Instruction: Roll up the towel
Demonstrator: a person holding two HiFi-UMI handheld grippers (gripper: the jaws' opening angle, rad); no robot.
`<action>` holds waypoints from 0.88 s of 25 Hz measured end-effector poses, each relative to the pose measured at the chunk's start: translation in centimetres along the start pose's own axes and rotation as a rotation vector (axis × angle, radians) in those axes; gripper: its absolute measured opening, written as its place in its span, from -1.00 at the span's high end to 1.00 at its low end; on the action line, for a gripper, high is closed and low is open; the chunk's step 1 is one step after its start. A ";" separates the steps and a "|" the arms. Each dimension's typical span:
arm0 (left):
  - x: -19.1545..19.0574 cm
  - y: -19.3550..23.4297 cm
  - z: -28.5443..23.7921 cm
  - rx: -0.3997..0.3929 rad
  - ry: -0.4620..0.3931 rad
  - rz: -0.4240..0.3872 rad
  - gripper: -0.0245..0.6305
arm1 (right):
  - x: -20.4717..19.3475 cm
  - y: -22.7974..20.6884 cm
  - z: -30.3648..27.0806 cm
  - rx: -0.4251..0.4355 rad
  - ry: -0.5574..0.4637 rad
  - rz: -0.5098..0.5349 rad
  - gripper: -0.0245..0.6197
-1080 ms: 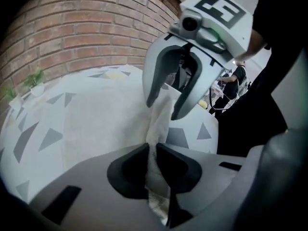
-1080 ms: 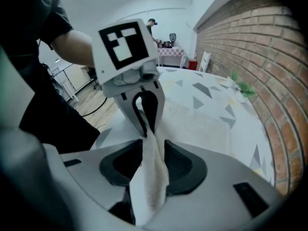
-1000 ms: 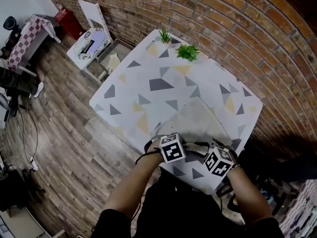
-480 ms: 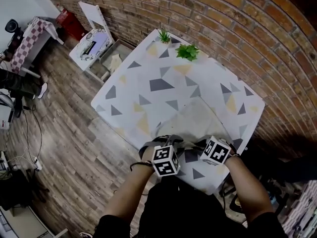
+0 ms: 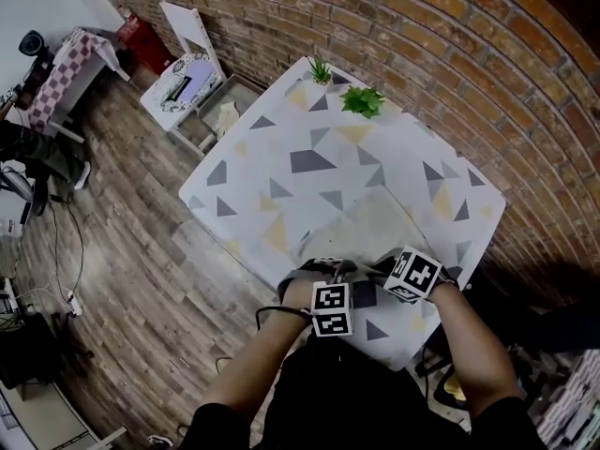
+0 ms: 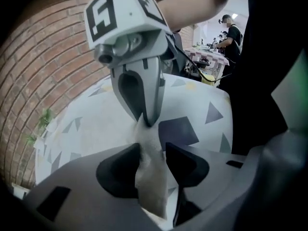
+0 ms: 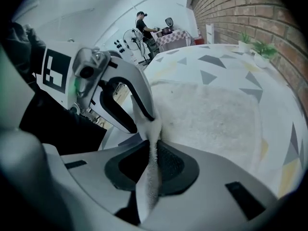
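Note:
A pale towel (image 5: 375, 225) lies flat on the near right part of the triangle-patterned table (image 5: 281, 139). Both grippers are at its near edge, side by side. In the left gripper view the lifted towel edge (image 6: 151, 177) hangs between the jaws of my left gripper (image 6: 153, 162). Those jaws are opening, and a gap shows beside the cloth. My right gripper (image 7: 155, 158) has its pads pressed on the same edge, though its jaws are easing open slightly. The flat part of the towel (image 7: 211, 109) stretches away behind it. Each gripper's tips nearly touch the other's.
Two small potted plants (image 5: 366, 99) (image 5: 322, 68) stand at the table's far edge against the brick wall (image 5: 450, 54). A white box (image 5: 183, 78) and a checkered table (image 5: 66, 59) stand on the wood floor to the left. People (image 7: 143, 25) stand far behind.
The left gripper's cube has drawn back toward the person and rolled. The right gripper's cube has shifted forward over the towel's near edge. The towel lies as before.

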State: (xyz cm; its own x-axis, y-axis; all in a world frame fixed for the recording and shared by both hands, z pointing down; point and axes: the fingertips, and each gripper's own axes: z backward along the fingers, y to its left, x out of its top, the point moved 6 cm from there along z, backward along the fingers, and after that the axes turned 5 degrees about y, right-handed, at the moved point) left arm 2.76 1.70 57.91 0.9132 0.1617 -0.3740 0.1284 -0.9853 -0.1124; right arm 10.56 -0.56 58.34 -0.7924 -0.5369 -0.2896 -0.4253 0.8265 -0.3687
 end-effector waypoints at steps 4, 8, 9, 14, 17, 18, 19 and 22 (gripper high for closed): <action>-0.2 1.0 -0.6 -0.020 0.009 0.059 0.58 | 0.3 0.3 1.3 -0.078 -0.026 0.023 0.67; -0.2 1.9 -0.5 -0.109 -0.012 0.143 0.69 | 0.8 1.3 3.6 -0.272 -0.094 0.134 0.38; -0.3 2.1 -0.5 -0.138 -0.020 0.168 0.69 | 0.8 1.9 3.7 -0.304 -0.107 0.173 0.38; -0.7 3.1 -0.4 -0.281 -0.059 0.293 0.70 | 0.0 3.7 1.4 -0.357 -0.052 0.289 0.38; -0.9 3.6 -0.3 -0.324 -0.081 0.340 0.70 | -0.5 3.3 0.1 -0.391 -0.009 0.291 0.38; -0.9 3.7 -0.2 -0.318 -0.083 0.341 0.70 | -0.5 3.1 -0.1 -0.411 0.005 0.299 0.38; -0.9 3.8 -0.1 -0.302 -0.082 0.333 0.70 | -0.5 2.8 -0.3 -0.431 0.016 0.309 0.39; -0.8 3.9 0.2 -0.216 -0.063 0.261 0.58 | -0.3 2.0 -0.3 -0.454 0.020 0.311 0.62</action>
State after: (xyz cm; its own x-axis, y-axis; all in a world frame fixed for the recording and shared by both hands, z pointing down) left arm 2.47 -2.28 57.62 0.9011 -0.1009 -0.4216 -0.0213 -0.9817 0.1892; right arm 9.79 1.27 57.94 -0.9170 -0.2559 -0.3061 -0.3121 0.9380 0.1508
